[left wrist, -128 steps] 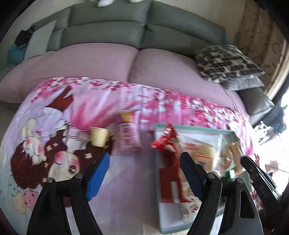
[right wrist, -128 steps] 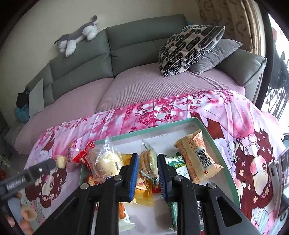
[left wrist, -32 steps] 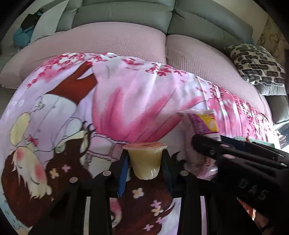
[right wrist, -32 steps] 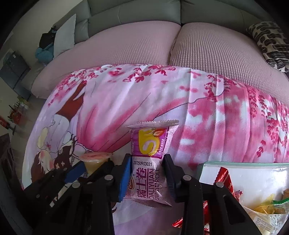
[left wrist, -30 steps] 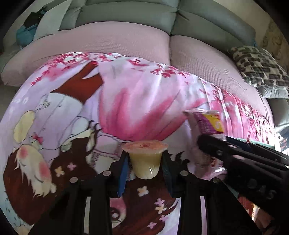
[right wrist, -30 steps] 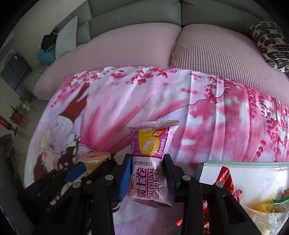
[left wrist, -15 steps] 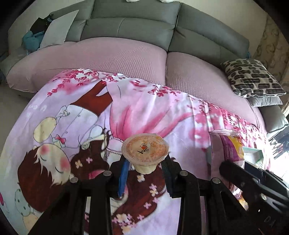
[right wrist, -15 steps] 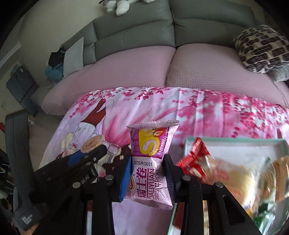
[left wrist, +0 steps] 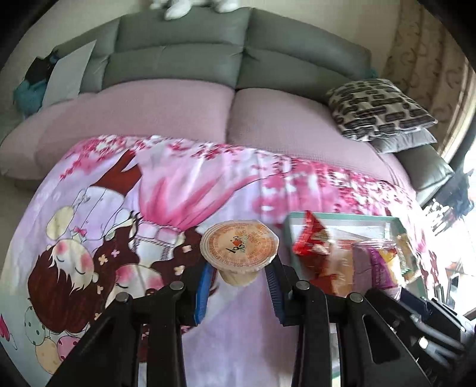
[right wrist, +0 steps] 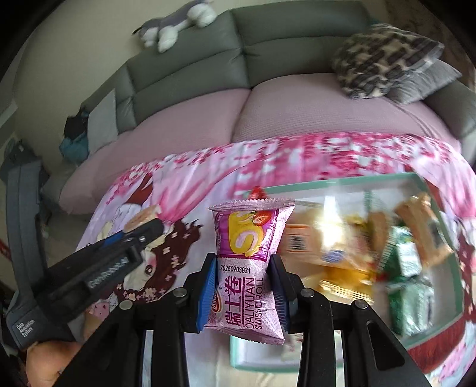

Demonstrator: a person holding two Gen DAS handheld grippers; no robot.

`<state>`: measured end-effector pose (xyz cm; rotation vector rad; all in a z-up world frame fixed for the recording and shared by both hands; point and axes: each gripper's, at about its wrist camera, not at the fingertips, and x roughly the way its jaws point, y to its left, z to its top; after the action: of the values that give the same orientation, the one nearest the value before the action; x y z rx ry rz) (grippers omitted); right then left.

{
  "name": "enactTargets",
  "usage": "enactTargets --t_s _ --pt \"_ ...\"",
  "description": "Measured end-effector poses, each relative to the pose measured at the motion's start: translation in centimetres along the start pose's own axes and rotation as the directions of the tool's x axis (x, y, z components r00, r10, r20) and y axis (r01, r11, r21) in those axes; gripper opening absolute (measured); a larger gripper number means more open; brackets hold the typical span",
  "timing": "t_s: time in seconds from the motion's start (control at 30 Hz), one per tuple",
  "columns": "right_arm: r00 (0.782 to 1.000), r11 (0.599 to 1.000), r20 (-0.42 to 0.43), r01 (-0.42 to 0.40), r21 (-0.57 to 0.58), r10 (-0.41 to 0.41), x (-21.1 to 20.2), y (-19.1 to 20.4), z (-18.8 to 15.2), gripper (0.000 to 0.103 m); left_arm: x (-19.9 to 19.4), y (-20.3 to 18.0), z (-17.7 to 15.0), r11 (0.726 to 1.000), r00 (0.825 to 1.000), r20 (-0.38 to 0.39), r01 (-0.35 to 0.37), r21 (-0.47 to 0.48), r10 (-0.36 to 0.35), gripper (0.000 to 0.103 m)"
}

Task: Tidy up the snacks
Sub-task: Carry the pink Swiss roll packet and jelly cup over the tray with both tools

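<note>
My left gripper (left wrist: 239,281) is shut on a small jelly cup (left wrist: 239,248) with an orange foil lid, held above the pink cartoon cloth just left of the tray. My right gripper (right wrist: 243,275) is shut on a purple Swiss roll packet (right wrist: 248,262), held upright over the near left corner of the green-rimmed tray (right wrist: 342,182). The tray (left wrist: 342,215) holds several snack packets, among them a red one (left wrist: 312,241) at its left end. The packet also shows blurred in the left wrist view (left wrist: 377,262). The left gripper shows at the left of the right wrist view (right wrist: 142,226).
The pink cartoon cloth (left wrist: 134,208) covers the table in front of a pink and grey sofa (left wrist: 178,104). A patterned cushion (left wrist: 377,107) lies on the sofa's right end. A plush toy (right wrist: 175,23) sits on the sofa back.
Both grippers have lifted and moved right toward the tray, each still holding its snack. The tray has come fully into both views.
</note>
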<state>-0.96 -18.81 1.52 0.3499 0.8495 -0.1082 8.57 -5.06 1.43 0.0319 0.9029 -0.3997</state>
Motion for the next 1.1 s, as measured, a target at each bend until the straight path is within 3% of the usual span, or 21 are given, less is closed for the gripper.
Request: enactTargets --t_s 0.27,0.57,0.8,1.1 --pt "0.987 0.983 0.096 0.118 0.139 -0.132 -4.6 -6.8 -0.1 0.038 -1.2 -5.0 -0.7 0.988 0.996 -0.006 0.091 0.124 -0.091 0.036" --pt "0.97 0.939 0.098 0.187 0.289 -0.224 -6.6 -13.3 -0.9 0.038 -1.2 -12.3 -2.8 0.938 0.985 -0.055 0.175 0.298 -0.166 0.036" --pt "0.968 0.929 0.093 0.194 0.316 -0.234 -7.1 -14.9 -1.3 0.038 -0.6 -15.0 -4.1 0.92 0.984 -0.075 0.178 0.348 -0.162 0.037" --pt "0.982 0.941 0.04 0.166 0.297 -0.185 -4.4 -14.6 -1.6 0.038 1.2 -15.3 -4.7 0.926 0.988 -0.105 0.146 0.348 -0.116 0.037"
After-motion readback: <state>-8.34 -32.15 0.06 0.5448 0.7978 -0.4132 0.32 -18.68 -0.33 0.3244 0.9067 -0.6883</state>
